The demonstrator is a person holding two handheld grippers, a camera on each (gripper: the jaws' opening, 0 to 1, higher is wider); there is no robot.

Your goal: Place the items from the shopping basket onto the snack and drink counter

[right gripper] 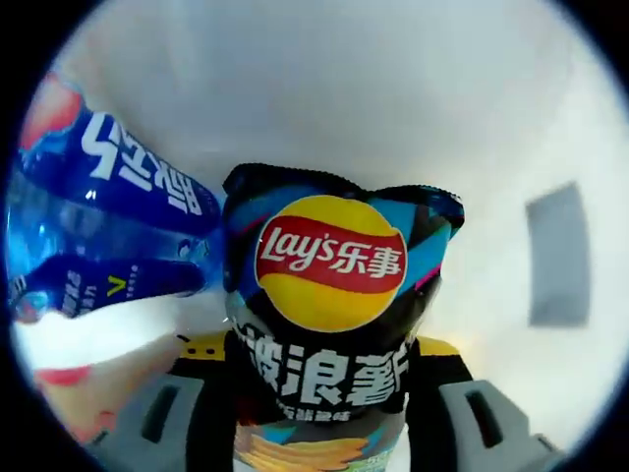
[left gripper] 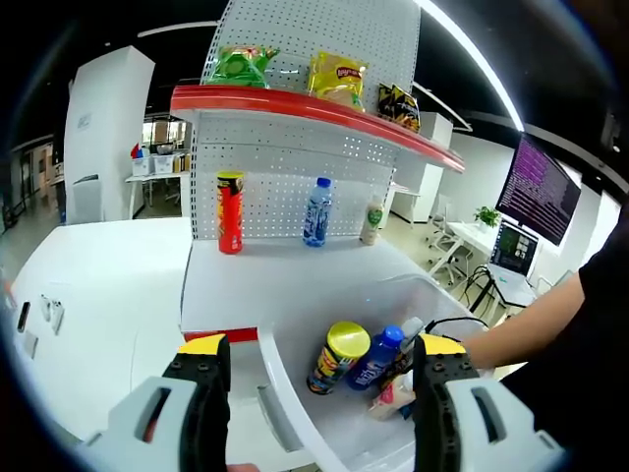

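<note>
My right claw (right gripper: 319,393) pinches a Lay's chip bag (right gripper: 329,295) inside the white basket (left gripper: 295,344), beside a blue bottle (right gripper: 98,226). My left claw (left gripper: 319,369) hangs spread above the worktop (left gripper: 256,280).

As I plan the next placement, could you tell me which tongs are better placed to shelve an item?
Right: its tongs already sit around the Lay's chip bag inside the basket; the left tongs hover open, holding nothing.
</note>
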